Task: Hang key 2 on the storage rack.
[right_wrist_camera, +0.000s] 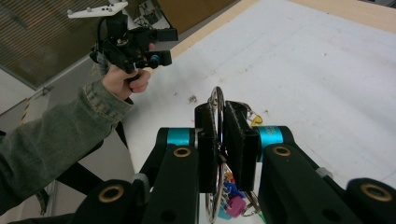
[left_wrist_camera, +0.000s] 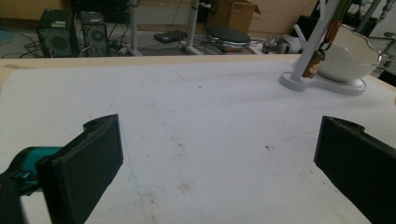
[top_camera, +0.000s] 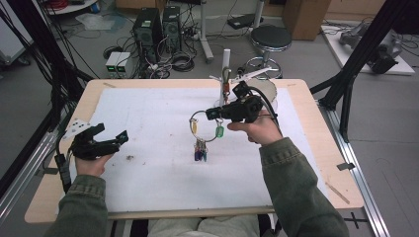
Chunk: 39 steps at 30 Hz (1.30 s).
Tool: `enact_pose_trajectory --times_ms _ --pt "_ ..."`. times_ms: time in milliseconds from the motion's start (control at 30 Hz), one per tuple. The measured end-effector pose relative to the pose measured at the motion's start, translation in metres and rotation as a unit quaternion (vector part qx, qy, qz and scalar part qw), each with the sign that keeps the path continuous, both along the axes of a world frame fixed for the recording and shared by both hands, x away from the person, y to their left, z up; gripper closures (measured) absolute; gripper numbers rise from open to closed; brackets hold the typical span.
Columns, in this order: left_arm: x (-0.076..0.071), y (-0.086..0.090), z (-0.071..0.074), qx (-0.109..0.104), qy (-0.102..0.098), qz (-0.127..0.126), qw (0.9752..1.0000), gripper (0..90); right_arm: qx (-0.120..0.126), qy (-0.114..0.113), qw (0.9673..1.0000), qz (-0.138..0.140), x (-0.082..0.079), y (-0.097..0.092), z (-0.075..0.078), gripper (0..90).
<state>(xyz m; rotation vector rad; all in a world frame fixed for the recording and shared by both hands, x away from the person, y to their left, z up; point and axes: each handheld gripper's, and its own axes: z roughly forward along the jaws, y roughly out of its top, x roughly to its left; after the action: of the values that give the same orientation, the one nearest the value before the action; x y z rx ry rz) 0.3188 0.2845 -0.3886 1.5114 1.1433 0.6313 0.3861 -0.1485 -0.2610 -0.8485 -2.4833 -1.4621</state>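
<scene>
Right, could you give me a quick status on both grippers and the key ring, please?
Right gripper shut on key ring, lifted above the mat. Left gripper open, holding nothing. White stand behind the ring, apart from it.

No legible text, label, brand, number or sign on anything in view.

Key ring (top_camera: 201, 129) in right gripper (top_camera: 213, 113)

white bowl (left_wrist_camera: 348, 58), stool (top_camera: 271, 37), computer towers (top_camera: 157, 28)
</scene>
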Motion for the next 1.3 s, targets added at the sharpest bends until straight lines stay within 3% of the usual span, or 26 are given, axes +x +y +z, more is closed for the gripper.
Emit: enact_pose_trajectory --times_ms 333,667,933,1300 --pt "0.007 -0.017 0.013 -0.021 0.002 -0.049 0.9986 1.7 0.002 -0.002 1.0000 0.005 0.002 0.008 0.007 83.1" --pt "0.021 -0.048 0.026 -0.030 0.002 -0.109 0.9936 1.7 -0.002 -0.002 0.9998 0.019 0.006 0.026 0.014 83.3" --pt "0.022 -0.062 0.037 -0.051 -0.002 -0.151 0.9873 1.7 -0.003 -0.005 0.9994 0.035 0.010 0.046 0.020 83.5" --pt "0.022 -0.064 0.058 -0.103 -0.012 -0.192 0.9759 4.1 -0.013 -0.014 0.9987 0.048 0.014 0.076 0.026 83.6"
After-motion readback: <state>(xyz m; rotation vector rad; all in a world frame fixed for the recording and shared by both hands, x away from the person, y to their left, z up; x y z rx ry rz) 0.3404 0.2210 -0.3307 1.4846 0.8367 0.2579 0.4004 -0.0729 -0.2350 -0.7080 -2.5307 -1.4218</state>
